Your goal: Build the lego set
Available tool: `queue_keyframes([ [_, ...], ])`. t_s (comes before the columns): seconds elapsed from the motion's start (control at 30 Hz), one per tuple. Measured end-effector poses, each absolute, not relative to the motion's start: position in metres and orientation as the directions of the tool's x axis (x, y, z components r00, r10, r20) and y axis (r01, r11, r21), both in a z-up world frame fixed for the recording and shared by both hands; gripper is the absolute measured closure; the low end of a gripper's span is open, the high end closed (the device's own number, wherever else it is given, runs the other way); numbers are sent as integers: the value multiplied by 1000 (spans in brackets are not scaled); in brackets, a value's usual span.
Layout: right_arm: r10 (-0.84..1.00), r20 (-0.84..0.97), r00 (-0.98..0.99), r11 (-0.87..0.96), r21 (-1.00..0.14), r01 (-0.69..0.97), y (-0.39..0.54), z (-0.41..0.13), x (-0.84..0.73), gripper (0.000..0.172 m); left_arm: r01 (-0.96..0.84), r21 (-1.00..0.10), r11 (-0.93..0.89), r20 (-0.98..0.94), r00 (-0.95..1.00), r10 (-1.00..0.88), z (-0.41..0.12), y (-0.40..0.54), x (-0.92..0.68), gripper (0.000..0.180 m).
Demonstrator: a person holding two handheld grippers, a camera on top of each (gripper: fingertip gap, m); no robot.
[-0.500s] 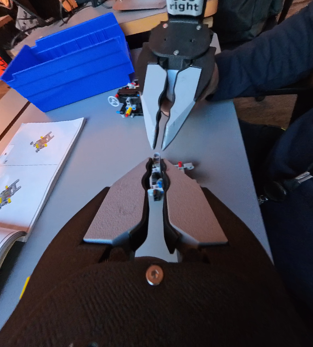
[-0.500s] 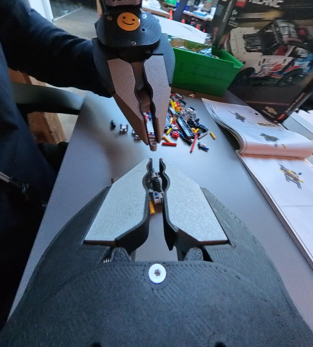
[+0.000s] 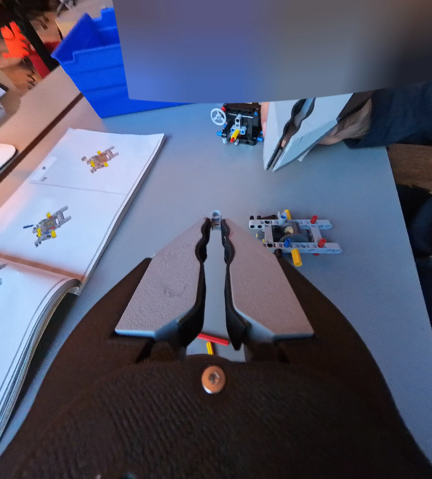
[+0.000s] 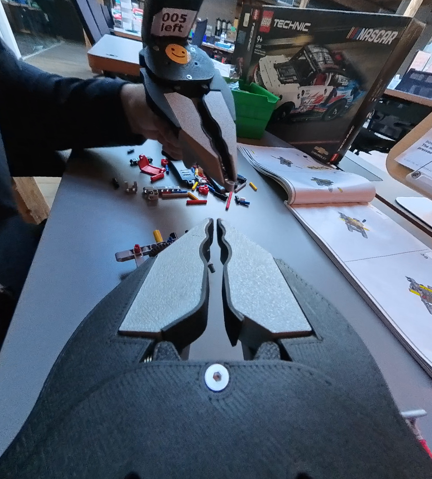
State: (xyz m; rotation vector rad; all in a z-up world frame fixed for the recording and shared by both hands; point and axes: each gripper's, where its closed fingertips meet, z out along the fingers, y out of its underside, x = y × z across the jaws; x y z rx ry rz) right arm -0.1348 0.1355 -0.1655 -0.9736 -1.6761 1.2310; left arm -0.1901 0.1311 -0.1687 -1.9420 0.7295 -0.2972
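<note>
My left gripper (image 3: pixel 216 222) is shut on a small grey connector piece (image 3: pixel 216 215) that sticks out past its tips. The right wrist view shows the same piece (image 4: pixel 231 184) at the tips of the left gripper (image 4: pixel 229 180), above a pile of loose parts. My right gripper (image 4: pixel 215 220) is shut with nothing between its tips; it also shows in the left wrist view (image 3: pixel 270 168), held above the table. A grey frame assembly (image 3: pixel 295 233) with red, yellow and blue pins lies on the grey table (image 3: pixel 352 324), just right of my left fingers and left of my right fingers (image 4: pixel 137 252).
An open instruction booklet (image 3: pixel 80 194) lies along the table's edge (image 4: pixel 365 246). A blue bin (image 3: pixel 93 64) and a small black assembly with a white wheel (image 3: pixel 238 124) stand at the far side. Loose parts (image 4: pixel 183 186), a green bin (image 4: pixel 251 111) and a car-picture box (image 4: pixel 326 77) lie beyond. Across from one pair of fingers to the other is roughly 7 centimeters.
The two grippers have drawn apart. The right fingers have come together fully. The frame assembly, seen through both jaws before, now lies beside them. The left still grips the grey piece.
</note>
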Motion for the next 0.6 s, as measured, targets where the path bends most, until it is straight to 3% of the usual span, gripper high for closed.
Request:
queue_keyframes([
  [0.6,887,170,-429,265,-949,170,122,-177,-133,172,-458,-778,-431,-102,768,-632,-201,92,-175,175],
])
